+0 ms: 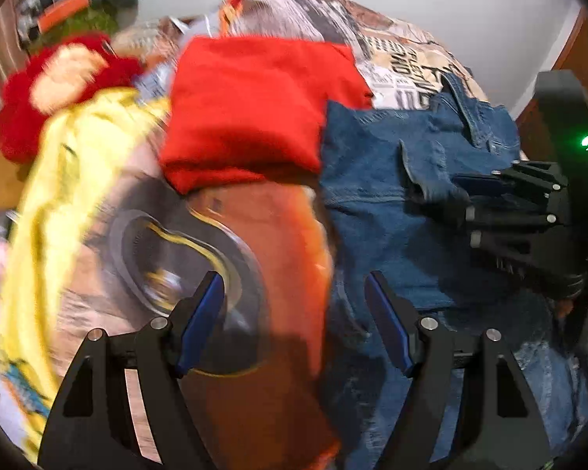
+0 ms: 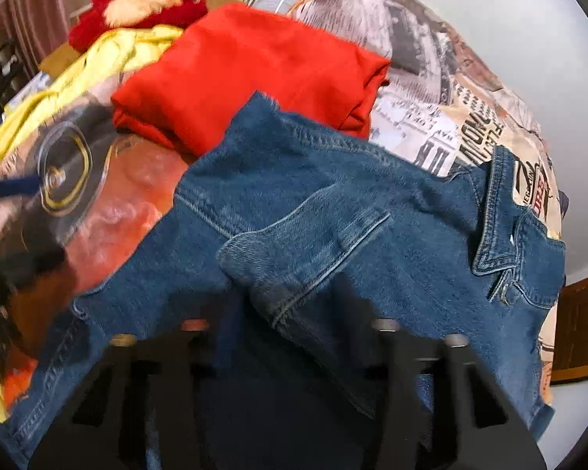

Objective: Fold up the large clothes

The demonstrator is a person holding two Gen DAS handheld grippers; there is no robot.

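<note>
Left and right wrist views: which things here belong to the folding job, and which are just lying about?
Part of the job:
- blue jeans, spread on the bed
- right hand-held gripper, closed on a fold of the jeans
- left hand-held gripper, open, nothing between its fingers

Lying about:
- folded red garment
- yellow garment
- red plush toy
- printed bedcover

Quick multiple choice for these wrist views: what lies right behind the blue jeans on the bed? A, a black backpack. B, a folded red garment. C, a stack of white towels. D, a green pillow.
B: a folded red garment lies just past the far edge of the blue jeans on the printed bedcover, seen from both wrist cameras.
</note>
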